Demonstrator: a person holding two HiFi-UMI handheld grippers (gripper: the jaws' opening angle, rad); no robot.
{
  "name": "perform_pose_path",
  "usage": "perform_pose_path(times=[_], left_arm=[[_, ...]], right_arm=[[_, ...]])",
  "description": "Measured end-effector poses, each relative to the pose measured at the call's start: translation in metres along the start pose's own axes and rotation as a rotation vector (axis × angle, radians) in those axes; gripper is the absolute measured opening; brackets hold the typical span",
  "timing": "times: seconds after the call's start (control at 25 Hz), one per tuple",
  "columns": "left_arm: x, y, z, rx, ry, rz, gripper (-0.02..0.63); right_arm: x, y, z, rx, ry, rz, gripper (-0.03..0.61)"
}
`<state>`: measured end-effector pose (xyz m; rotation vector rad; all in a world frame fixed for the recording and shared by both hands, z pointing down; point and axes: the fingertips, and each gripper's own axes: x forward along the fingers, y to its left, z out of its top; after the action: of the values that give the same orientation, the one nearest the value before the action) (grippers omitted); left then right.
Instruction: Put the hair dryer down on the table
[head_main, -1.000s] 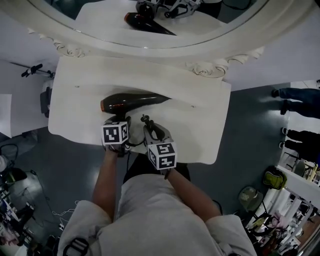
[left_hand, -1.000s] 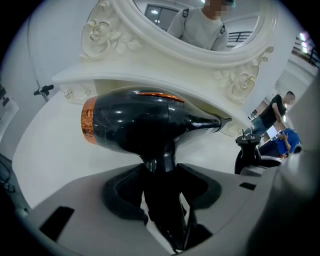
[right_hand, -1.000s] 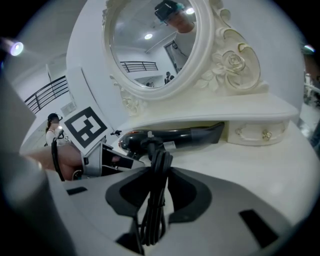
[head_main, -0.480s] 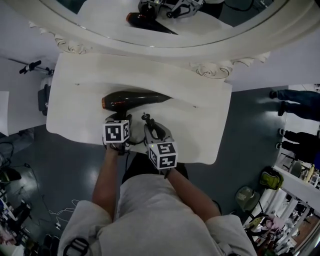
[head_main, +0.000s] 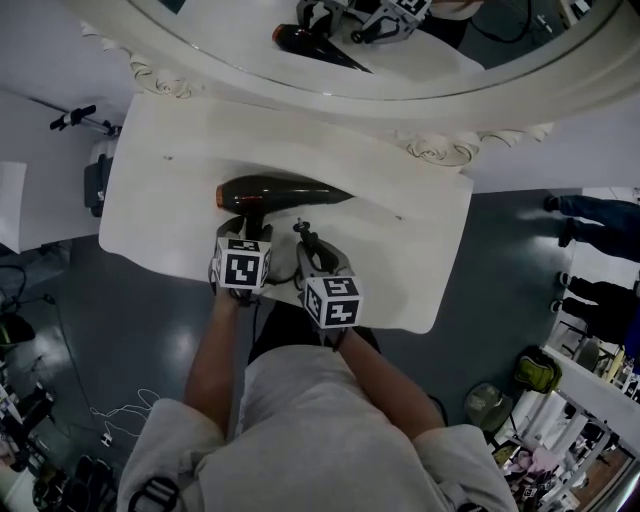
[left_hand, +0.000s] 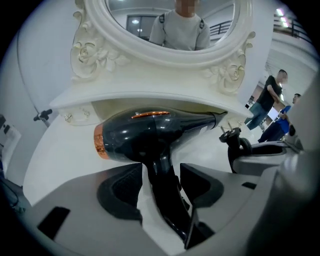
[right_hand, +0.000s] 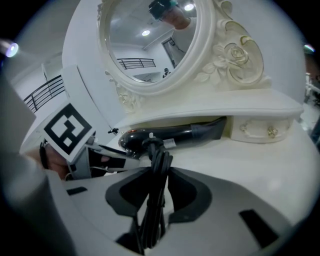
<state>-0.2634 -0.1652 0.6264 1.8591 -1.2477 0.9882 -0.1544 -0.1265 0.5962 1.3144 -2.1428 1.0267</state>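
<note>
The black hair dryer (head_main: 280, 192) with a copper ring at its back end lies on its side on the white dressing table (head_main: 400, 260), nozzle to the right. My left gripper (head_main: 248, 230) straddles the handle (left_hand: 162, 182). Its jaws have just been opening, and a gap shows between the left pad and the handle. Just right of it, my right gripper (head_main: 310, 248) is shut on the bundled black cord (right_hand: 154, 175), with the plug (left_hand: 231, 135) sticking up above the jaws. In the right gripper view the hair dryer (right_hand: 170, 135) lies under the mirror shelf.
A large oval mirror (head_main: 350, 60) in a carved white frame stands at the table's back. A small drawer (right_hand: 260, 131) sits under its shelf at the right. People stand on the grey floor at the far right (head_main: 600, 190). Cables and gear lie on the floor at the left.
My left gripper has rolled slightly around the handle. The hair dryer still lies in the same place on the table. My right gripper keeps its hold on the cord.
</note>
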Motion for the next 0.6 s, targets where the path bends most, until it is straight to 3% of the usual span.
perform_pose_path(times=[0.2, 0.36, 0.6], left_arm=[[-0.039, 0.001, -0.002, -0.030, -0.081, 0.044, 0.226], [-0.060, 0.000, -0.025, -0.089, -0.132, 0.099, 0.049], [-0.070, -0.003, -0.048, -0.184, -0.150, 0.113, 0.011]], right_arm=[[0.005, -0.001, 0.000, -0.020, 0.039, 0.011, 0.109], [0.011, -0.006, -0.002, -0.011, 0.087, 0.005, 0.114], [0.018, -0.007, -0.003, 0.000, 0.135, 0.016, 0.115]])
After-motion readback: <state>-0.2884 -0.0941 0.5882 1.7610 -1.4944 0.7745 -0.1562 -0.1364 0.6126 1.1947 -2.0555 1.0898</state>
